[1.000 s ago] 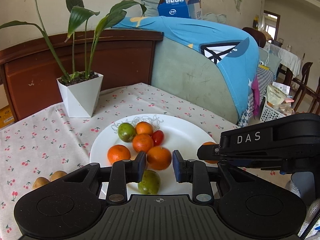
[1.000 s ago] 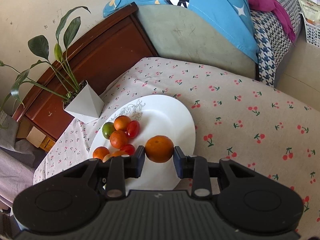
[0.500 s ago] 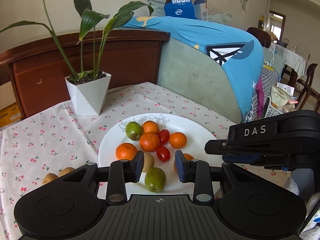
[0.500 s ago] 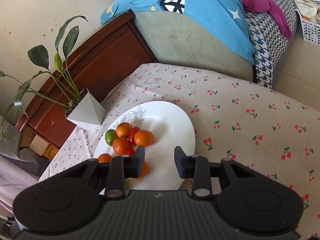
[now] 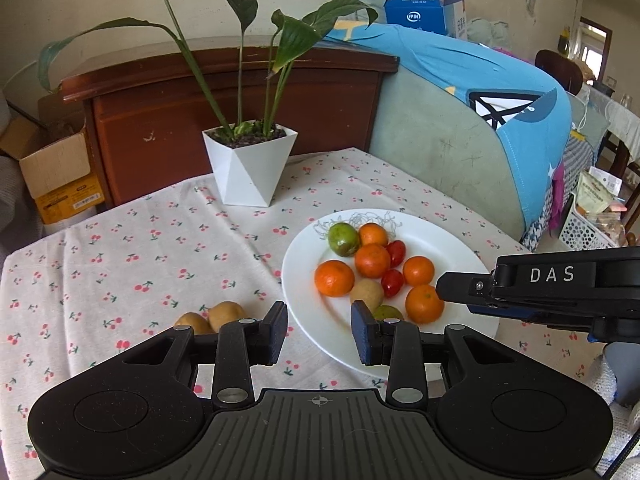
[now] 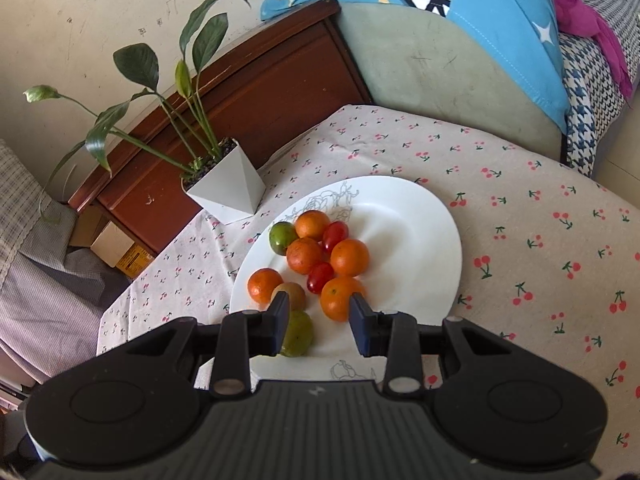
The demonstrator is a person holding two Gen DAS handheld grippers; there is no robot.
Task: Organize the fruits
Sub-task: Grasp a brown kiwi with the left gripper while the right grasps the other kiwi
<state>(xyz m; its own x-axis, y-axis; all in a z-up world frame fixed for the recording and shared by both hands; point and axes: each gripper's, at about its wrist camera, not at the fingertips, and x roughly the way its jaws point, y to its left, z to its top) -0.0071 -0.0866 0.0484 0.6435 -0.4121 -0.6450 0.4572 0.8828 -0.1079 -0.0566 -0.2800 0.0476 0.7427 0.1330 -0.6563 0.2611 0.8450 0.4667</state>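
Observation:
A white plate point(image 5: 448, 240) point(image 6: 412, 216) holds several oranges, two red tomatoes, green fruits and one brown fruit point(image 5: 367, 291). Two more brown fruits point(image 5: 226, 314) lie on the cloth left of the plate. My left gripper point(image 5: 320, 332) hovers open over the plate's near left rim, with nothing between its fingers. My right gripper point(image 6: 319, 320) is open above the plate's near side. An orange point(image 6: 340, 298) rests on the plate just beyond its tips, and no pad presses on it. The right gripper's body point(image 5: 552, 288) reaches in from the right in the left wrist view.
A white pot with a leafy plant point(image 5: 250, 164) point(image 6: 228, 188) stands on the cherry-print tablecloth point(image 5: 120, 248) behind the plate. A wooden headboard point(image 5: 240, 92) and a sofa under a blue cover point(image 5: 480, 92) border the table's far side.
The right gripper let go of the orange it held; the orange now lies on the plate. Both grippers have drawn back from the plate, the left one also shifting left.

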